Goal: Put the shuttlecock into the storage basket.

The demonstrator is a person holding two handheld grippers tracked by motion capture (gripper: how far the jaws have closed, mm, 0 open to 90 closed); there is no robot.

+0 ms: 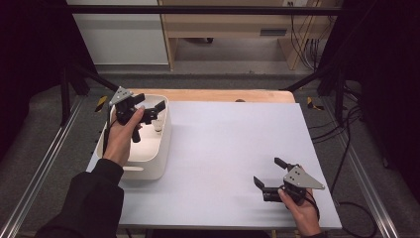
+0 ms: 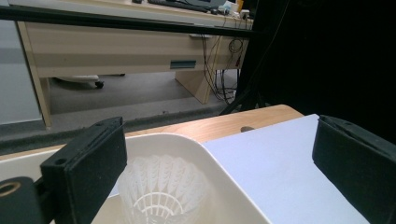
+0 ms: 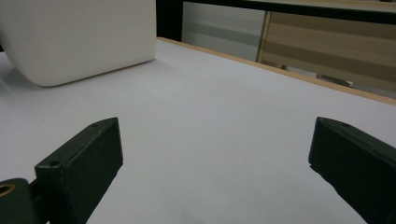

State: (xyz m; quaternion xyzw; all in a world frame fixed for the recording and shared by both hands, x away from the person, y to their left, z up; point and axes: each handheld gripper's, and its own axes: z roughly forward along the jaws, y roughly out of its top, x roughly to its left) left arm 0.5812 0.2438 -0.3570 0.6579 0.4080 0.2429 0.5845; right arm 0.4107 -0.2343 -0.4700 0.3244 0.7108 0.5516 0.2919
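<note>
A white tub stands at the table's left side. Over its far end hangs my left gripper, open, jaws spread wide and empty. In the left gripper view a white shuttlecock stands inside the tub, skirt up, just below and between the jaws of that gripper. My right gripper rests low over the white table sheet near the front right corner, open and empty. The right gripper view has the tub far off at the upper left, beyond the spread jaws of the right gripper.
A white sheet covers the wooden table, whose bare edge shows at the back. Black frame rails run along both sides. A wooden desk and cables stand beyond the table.
</note>
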